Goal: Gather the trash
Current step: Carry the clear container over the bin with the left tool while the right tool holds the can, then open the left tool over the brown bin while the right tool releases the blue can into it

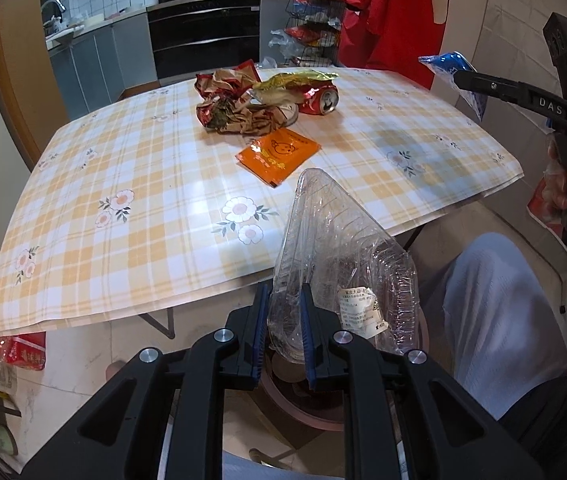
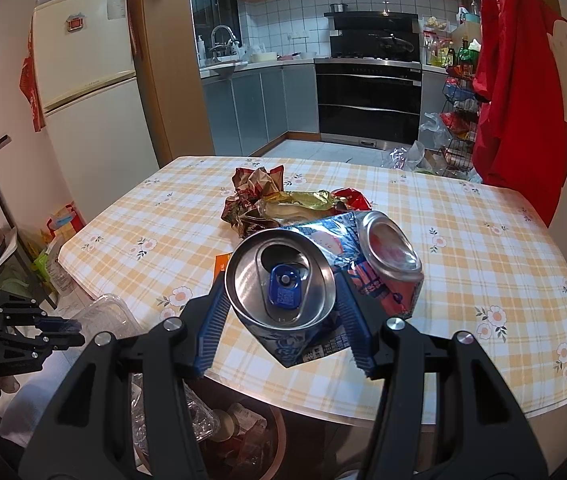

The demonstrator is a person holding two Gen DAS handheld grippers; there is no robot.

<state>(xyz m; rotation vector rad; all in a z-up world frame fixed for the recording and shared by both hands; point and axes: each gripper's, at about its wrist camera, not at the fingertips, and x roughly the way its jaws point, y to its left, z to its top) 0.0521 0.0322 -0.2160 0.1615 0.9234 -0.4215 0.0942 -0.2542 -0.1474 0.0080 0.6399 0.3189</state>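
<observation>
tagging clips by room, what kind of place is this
A home kitchen with a dining corner, most likely: a fridge, a sink with a tap, a built-in oven, and a table under a checked floral cloth.

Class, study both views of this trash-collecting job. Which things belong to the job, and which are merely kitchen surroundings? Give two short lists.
Part of the job:
- clear plastic container in the left gripper
- crushed blue can in the right gripper
- crumpled wrappers
- red can
- orange packet
- bin

Just surroundings:
- fridge
- oven
- red garment
- wire rack
</observation>
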